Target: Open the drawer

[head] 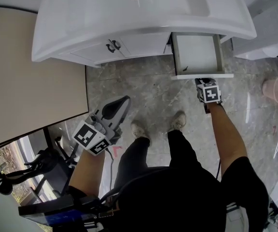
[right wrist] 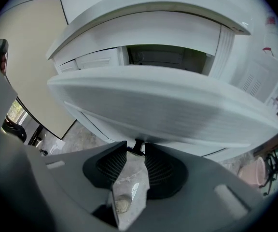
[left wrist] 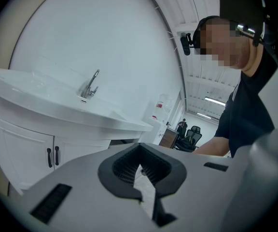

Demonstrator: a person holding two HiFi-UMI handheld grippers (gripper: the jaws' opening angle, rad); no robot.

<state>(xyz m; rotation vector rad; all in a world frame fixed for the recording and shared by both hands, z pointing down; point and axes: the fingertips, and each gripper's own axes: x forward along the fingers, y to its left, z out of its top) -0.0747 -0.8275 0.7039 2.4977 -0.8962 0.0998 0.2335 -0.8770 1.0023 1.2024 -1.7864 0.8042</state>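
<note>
Lower left in the head view, my left tool (head: 123, 102) hangs closed on nothing, well apart from the work. Right of centre, my right tool (head: 205, 81) clamps the small dark handle (right wrist: 137, 146) on the front of the drawer (head: 197, 52). The drawer lies directly above that tool in the frame, partly out of the vanity (head: 144, 45). Its long axis runs straight down toward me, so I judge the pull goes that way.

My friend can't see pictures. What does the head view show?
Seen from above, the right gripper grips the front of an open white drawer under a sink. The left gripper hangs shut over the stone floor, beside two shoes.
</note>
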